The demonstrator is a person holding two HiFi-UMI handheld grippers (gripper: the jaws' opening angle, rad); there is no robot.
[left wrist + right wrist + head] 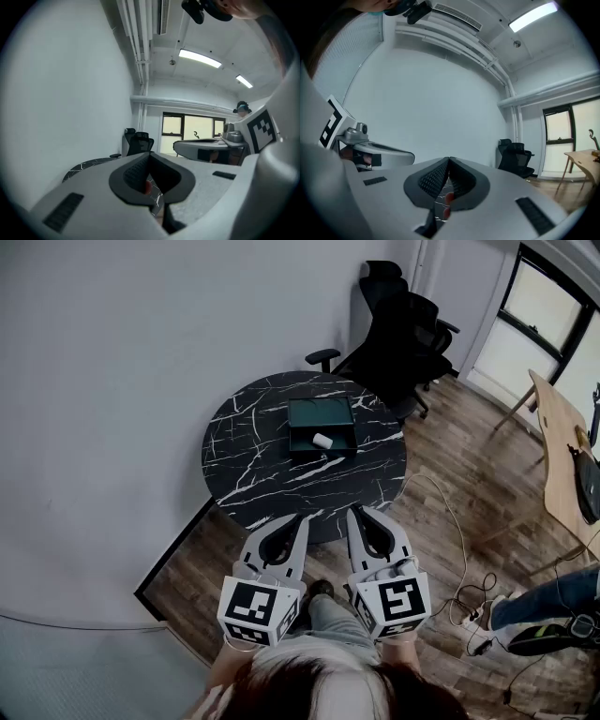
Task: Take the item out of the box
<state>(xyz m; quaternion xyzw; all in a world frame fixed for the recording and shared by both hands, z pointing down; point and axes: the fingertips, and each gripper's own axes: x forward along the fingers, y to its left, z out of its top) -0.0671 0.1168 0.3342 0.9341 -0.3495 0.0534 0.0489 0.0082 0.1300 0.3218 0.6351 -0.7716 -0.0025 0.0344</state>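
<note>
A dark green open box stands on the round black marble table, a little right of its middle. A small white item lies inside it near the front wall. My left gripper and right gripper hover side by side over the floor at the table's near edge, well short of the box. Both have their jaws together with nothing between them. In the left gripper view the tips meet, and in the right gripper view the tips meet too.
Black office chairs stand behind the table at the back right. A wooden desk is at the far right. Cables and a power strip lie on the wood floor beside a person's leg. A grey wall runs along the left.
</note>
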